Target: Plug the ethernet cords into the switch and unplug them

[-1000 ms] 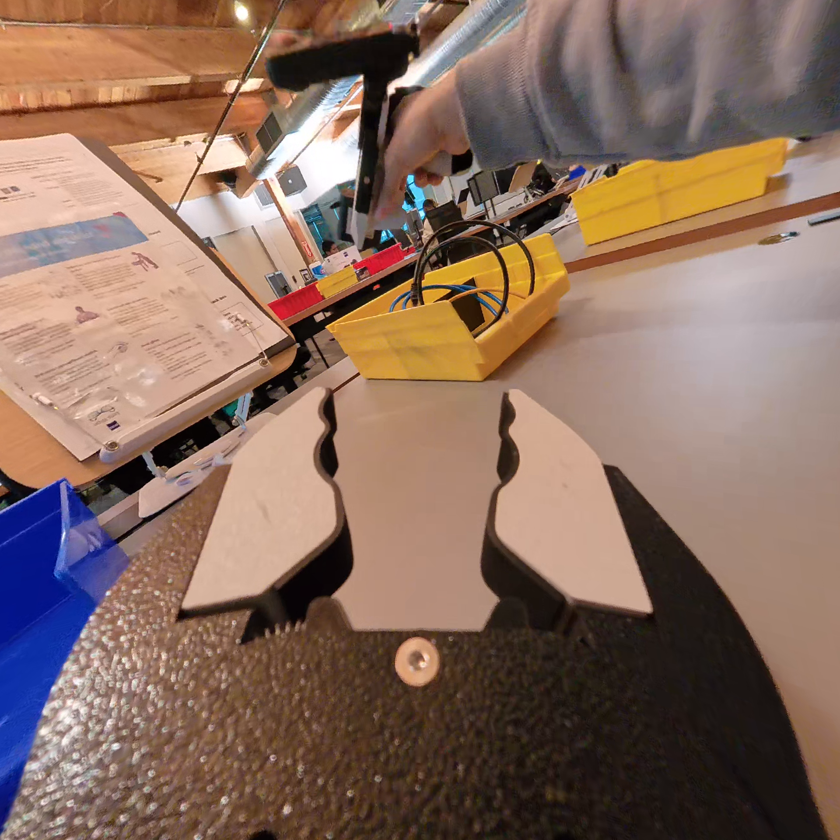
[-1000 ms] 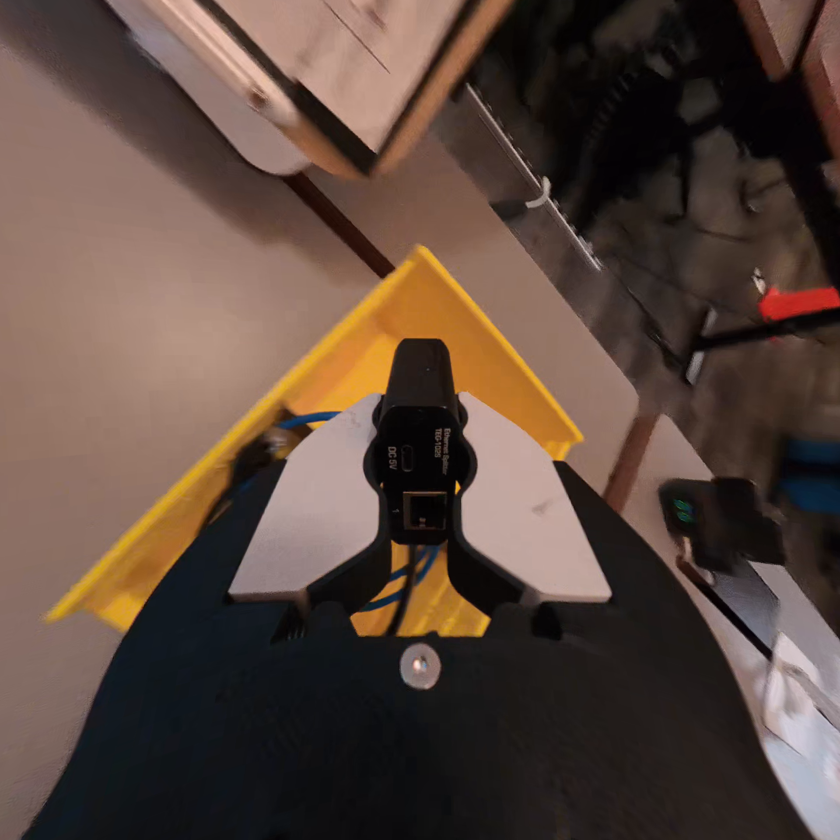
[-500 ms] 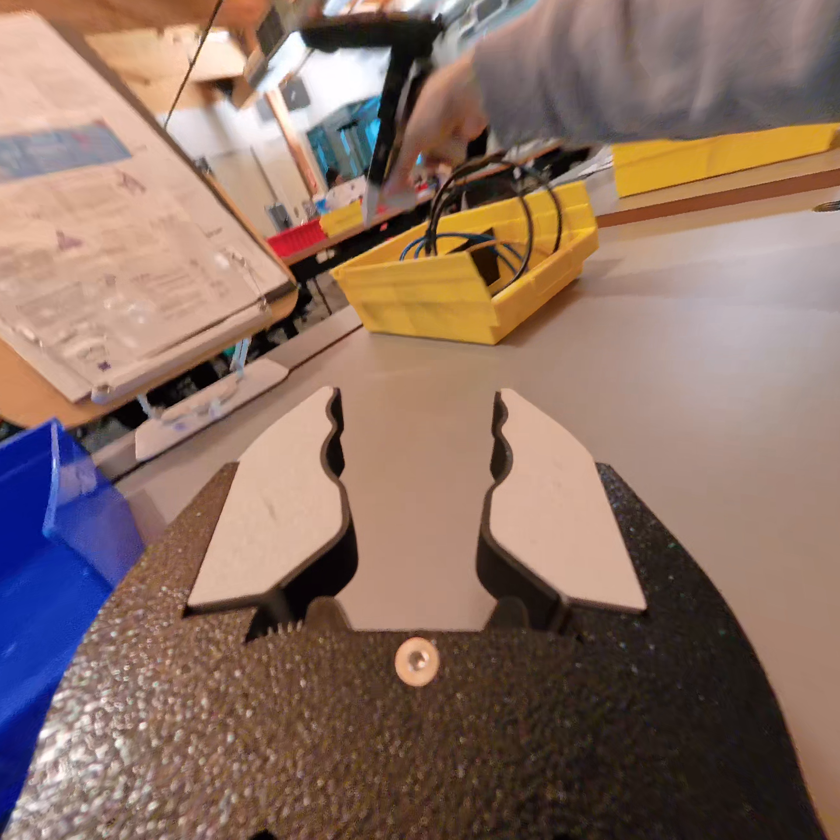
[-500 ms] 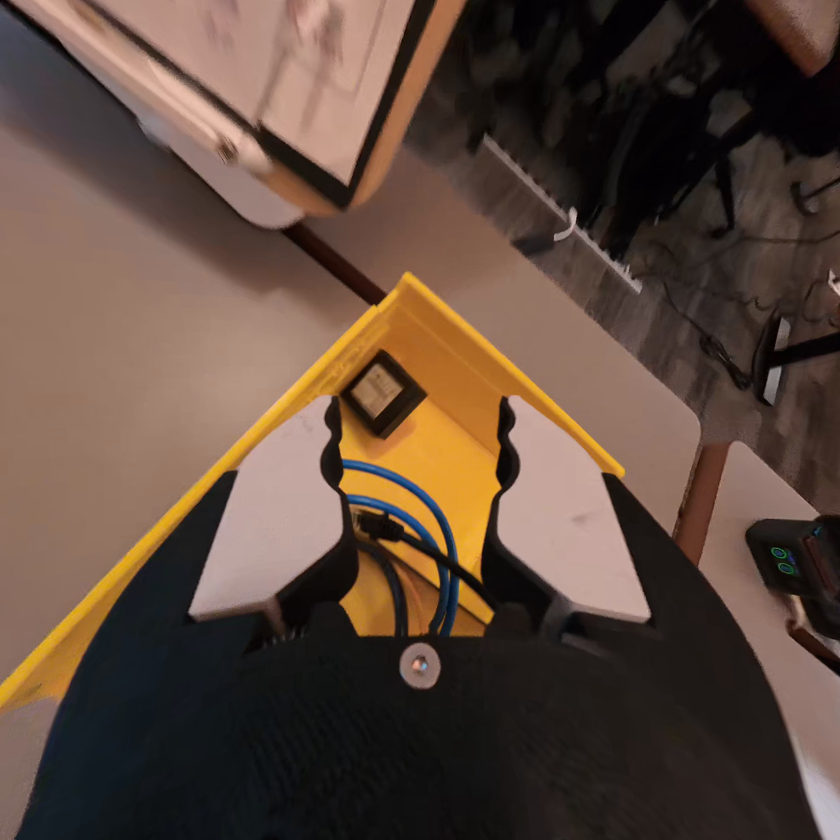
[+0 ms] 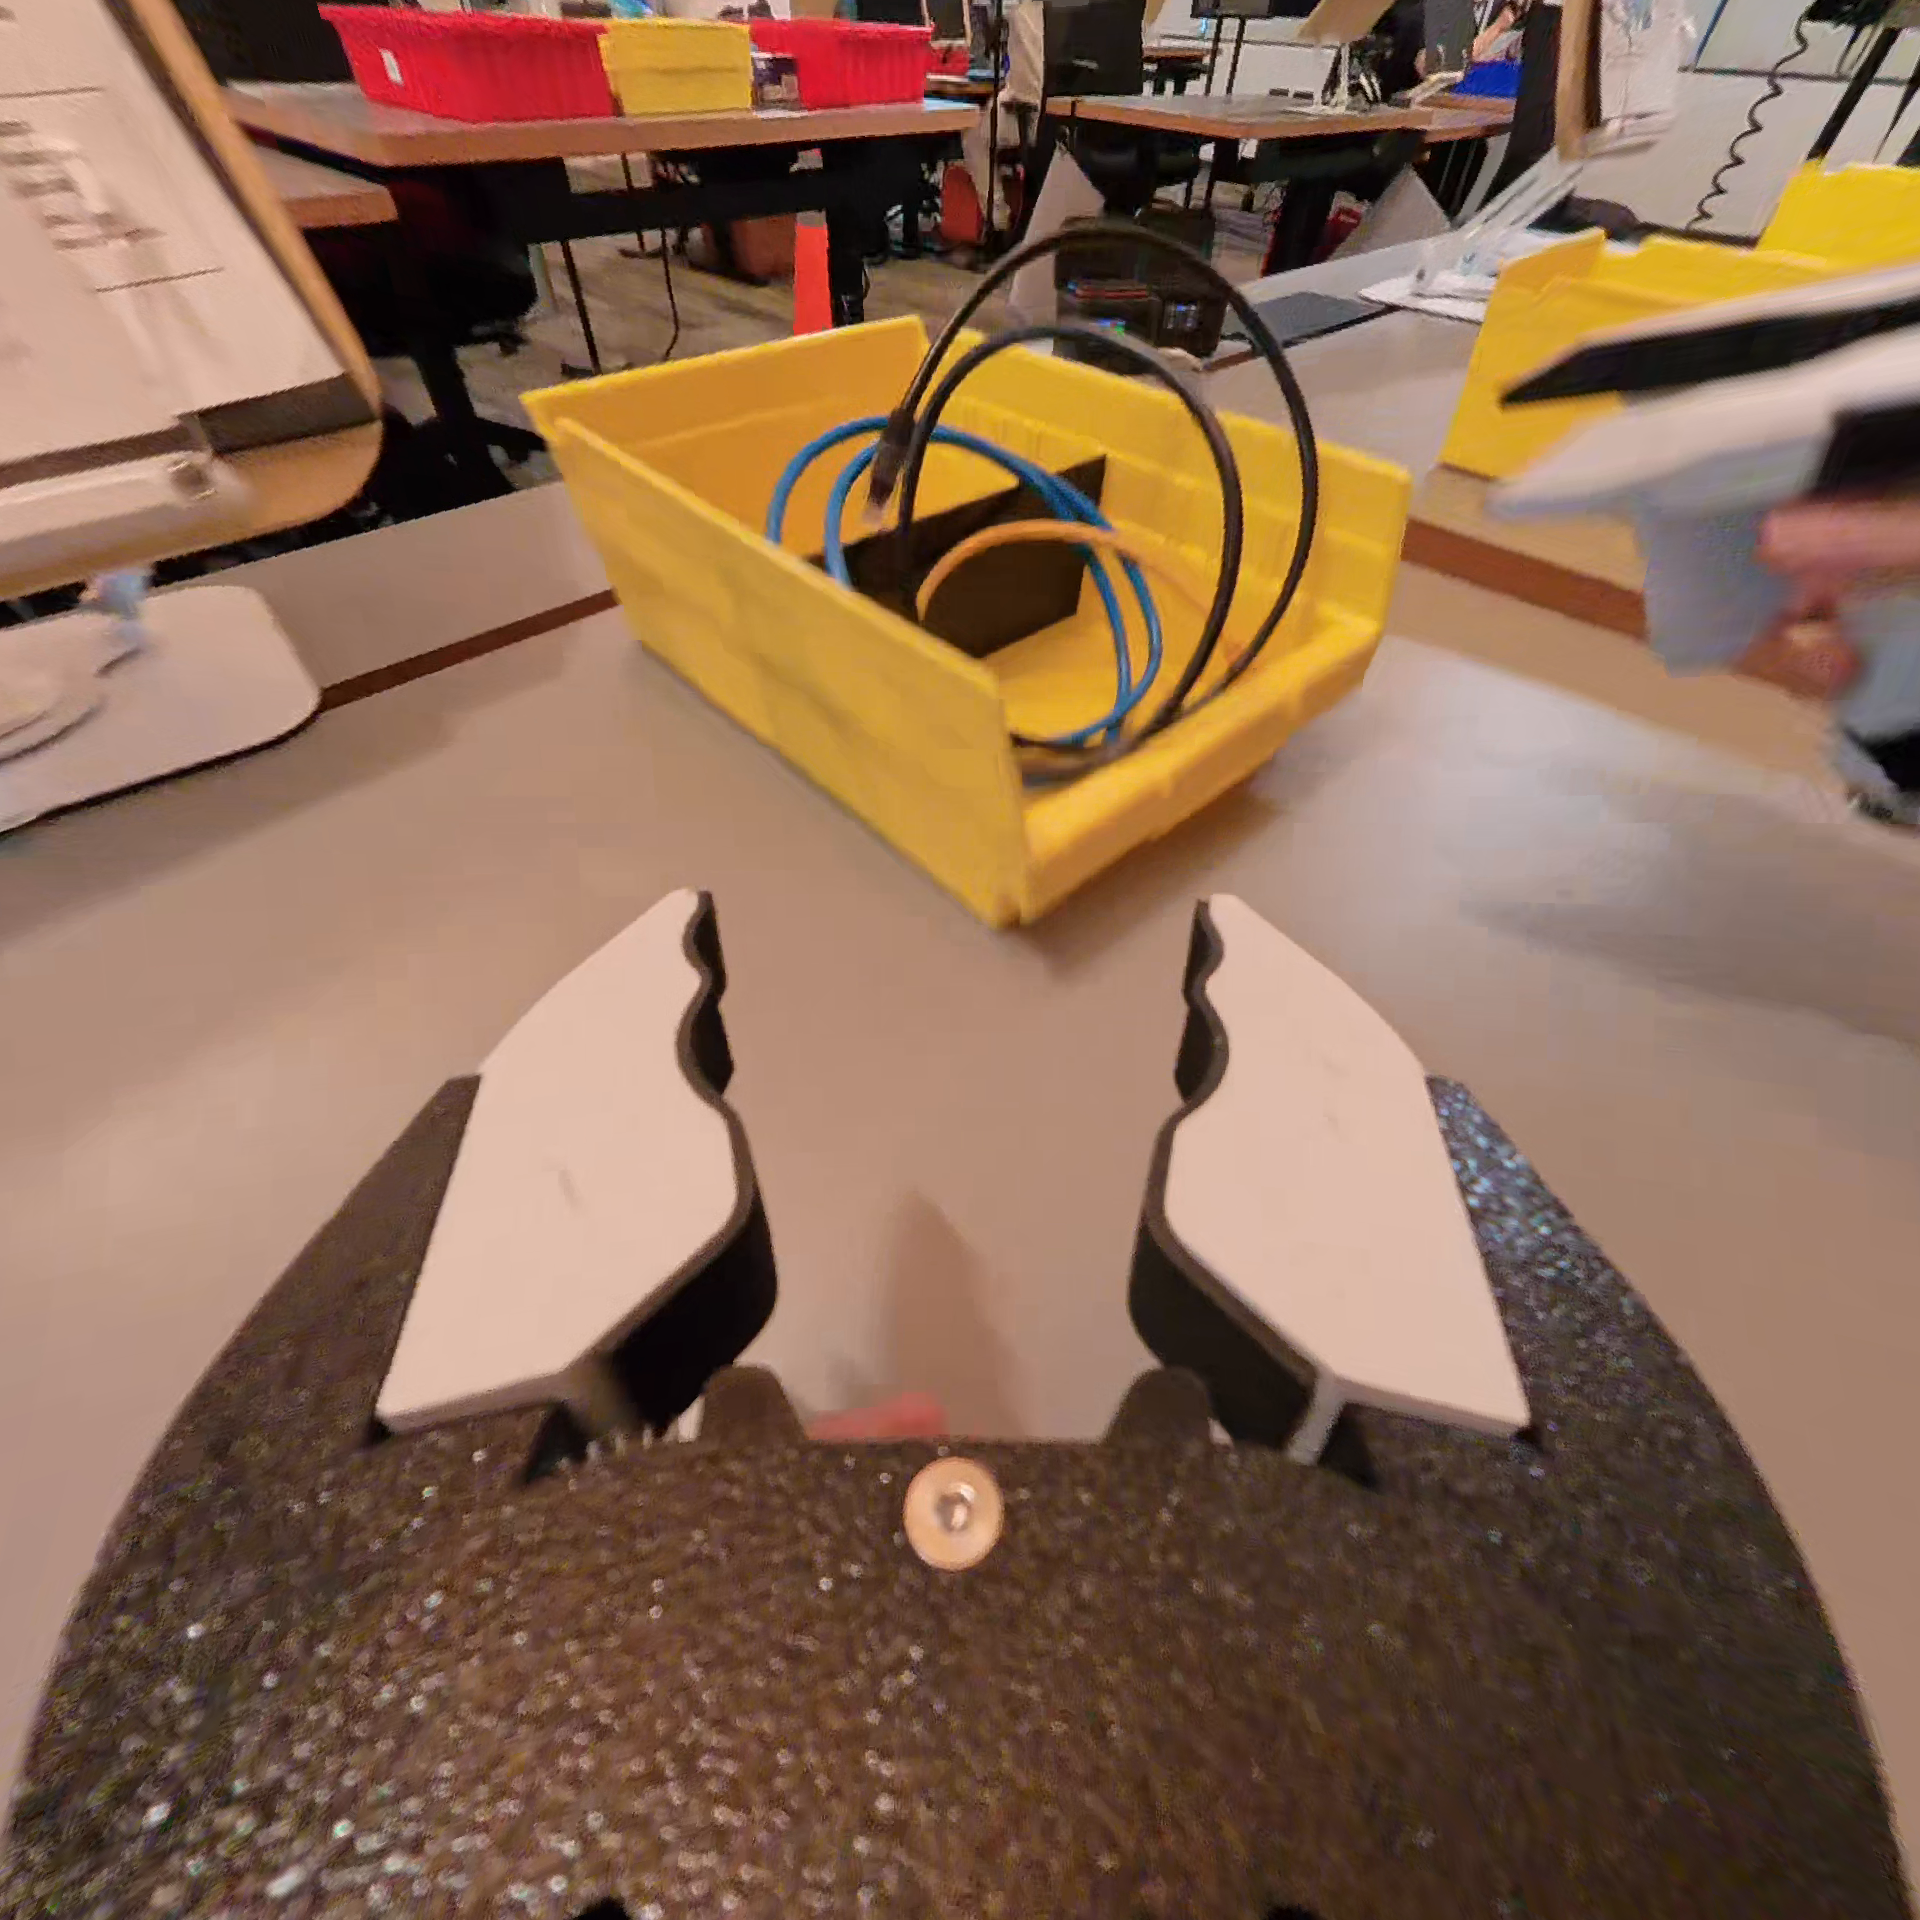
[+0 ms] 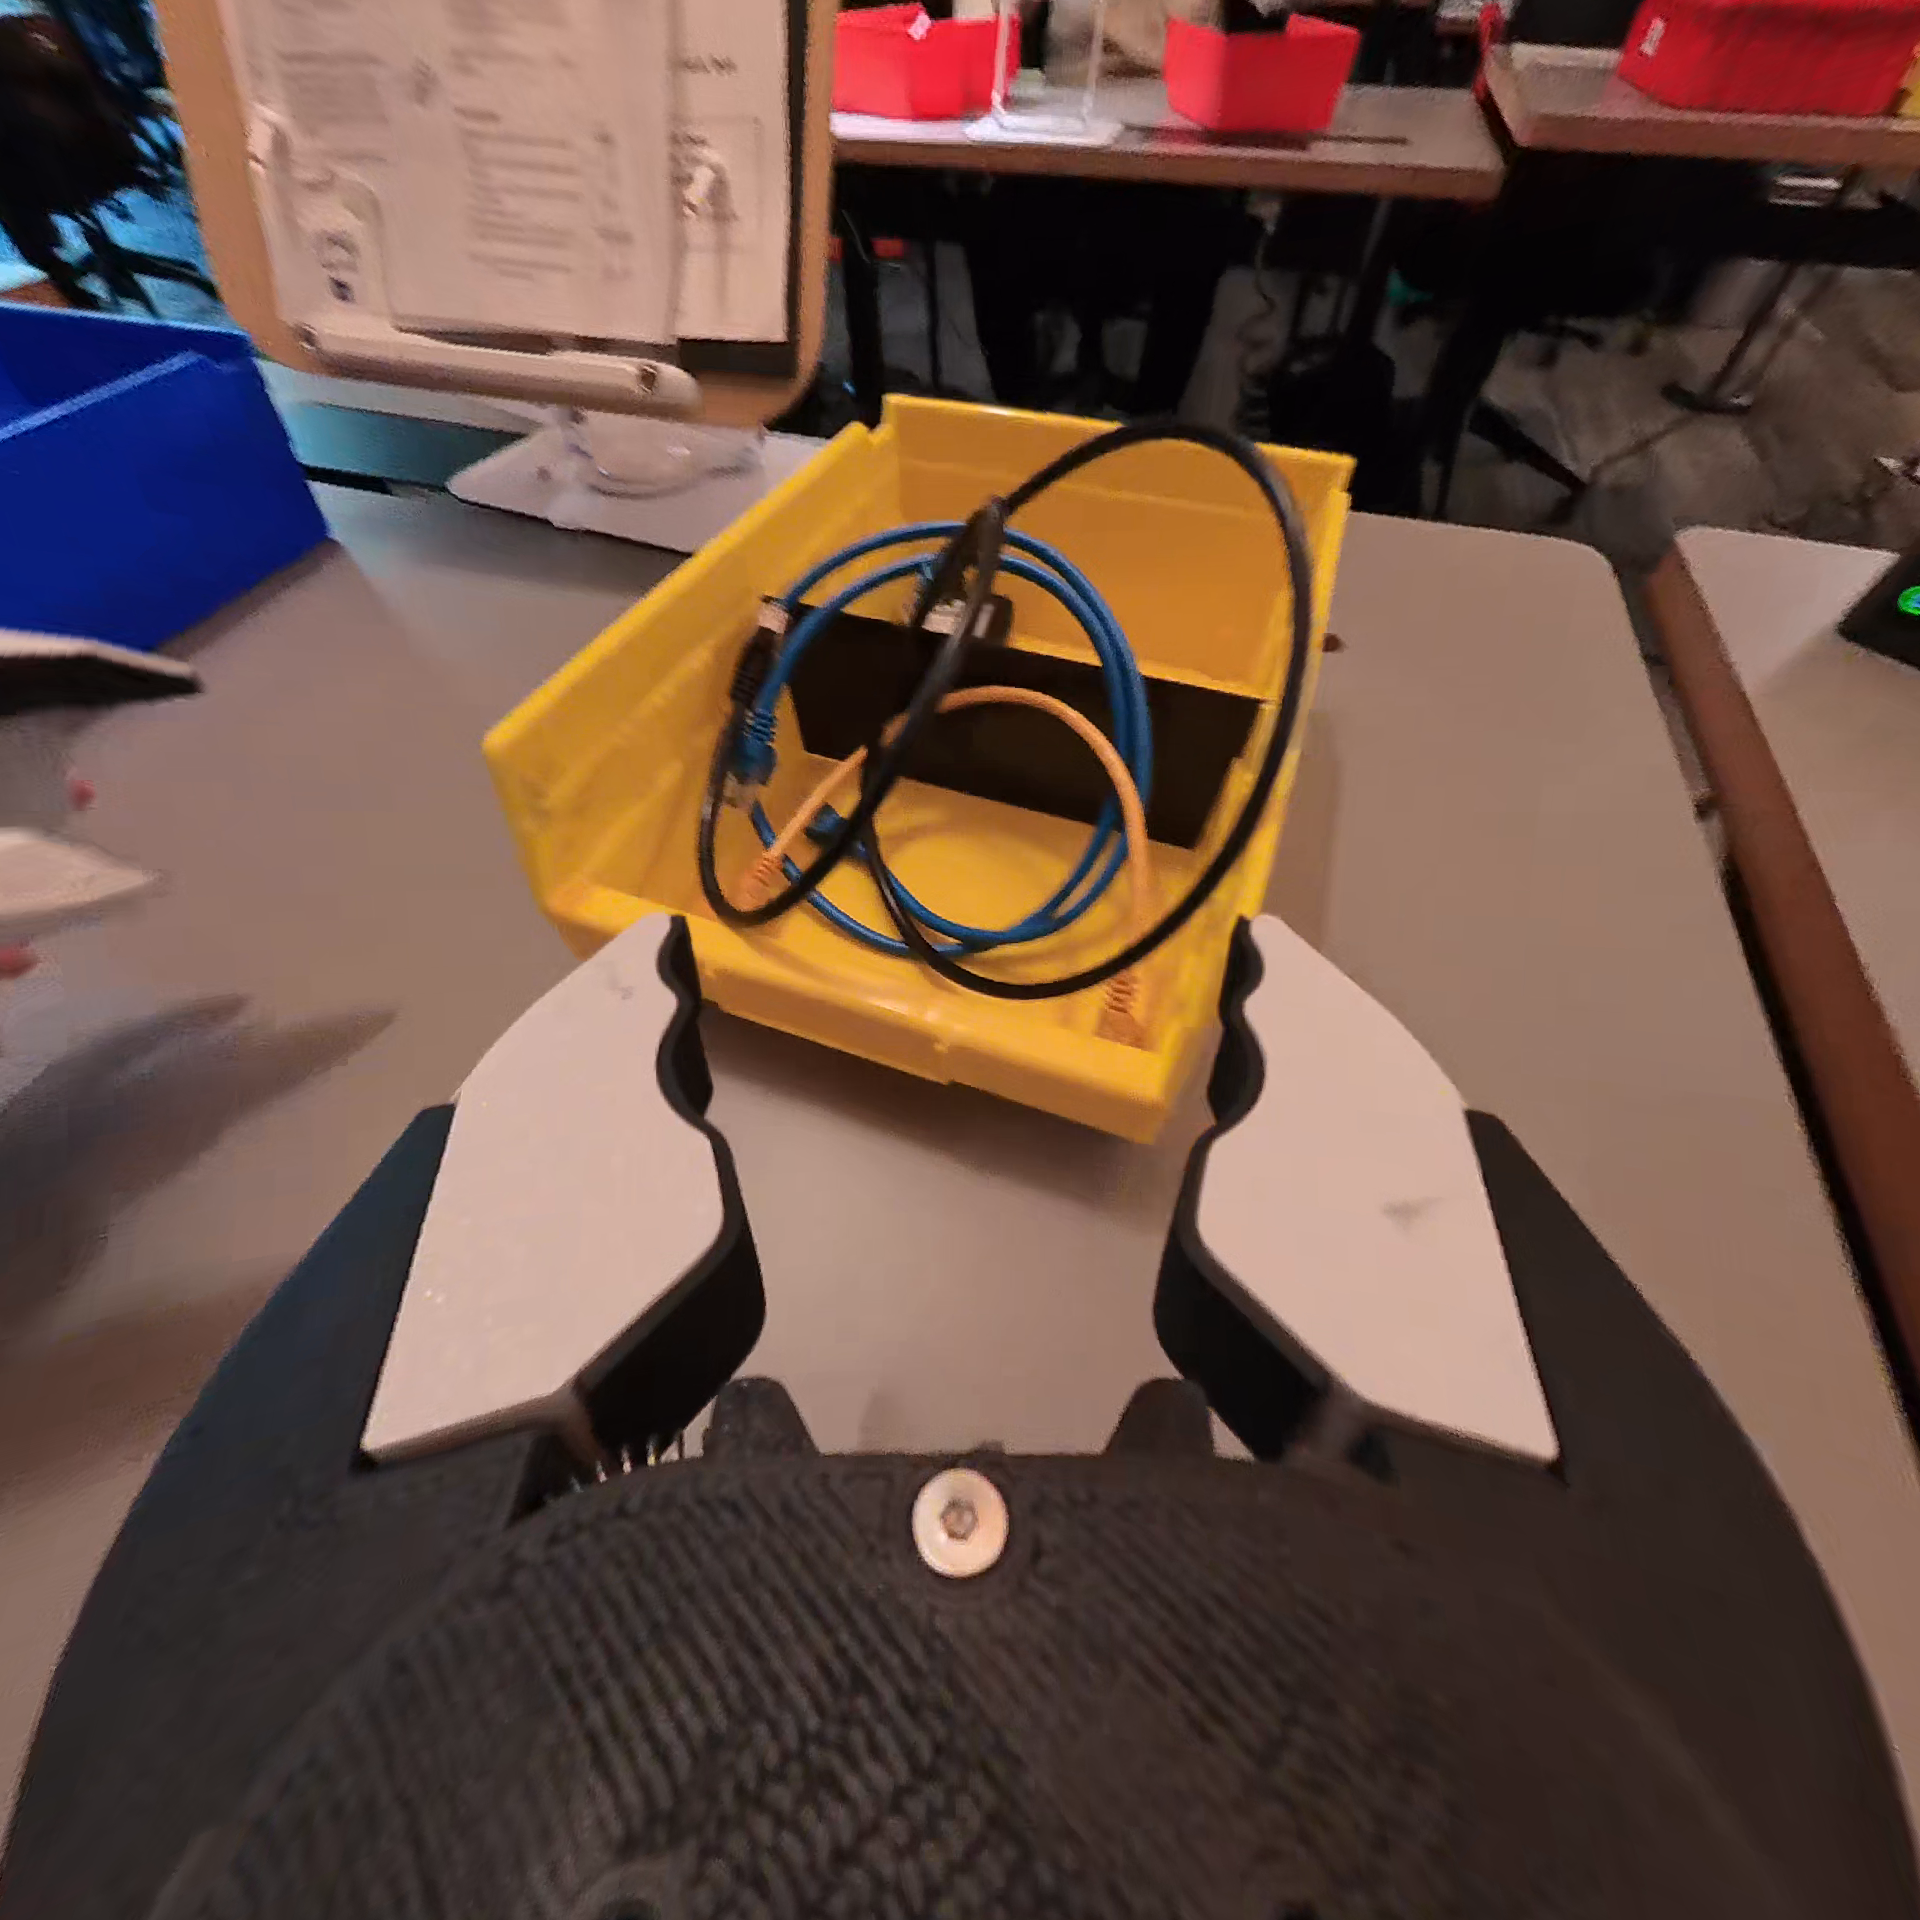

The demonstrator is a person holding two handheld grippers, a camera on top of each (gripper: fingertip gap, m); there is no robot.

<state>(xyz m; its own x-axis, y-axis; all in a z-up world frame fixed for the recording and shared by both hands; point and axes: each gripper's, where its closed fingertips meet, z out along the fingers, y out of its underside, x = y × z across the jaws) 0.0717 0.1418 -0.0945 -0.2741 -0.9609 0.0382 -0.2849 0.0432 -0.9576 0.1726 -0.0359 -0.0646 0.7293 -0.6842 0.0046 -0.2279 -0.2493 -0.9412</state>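
A yellow bin stands on the grey table ahead of both grippers, and shows in the right wrist view too. In it lie a looped black cord, a blue cord and an orange cord, in front of and over a black divider. The small black switch lies behind the divider, partly hidden by the black cord. My left gripper is open and empty, short of the bin. My right gripper is open and empty at the bin's near edge.
A document stand rises behind the bin on the left. A blue bin is at the far left. Another yellow bin sits on the adjoining table at the right. A black device with green lights lies past the table seam.
My right gripper let go of the switch into the bin's back compartment, then drew back and down to the bin's front, open. My left gripper swung round to face the bin.
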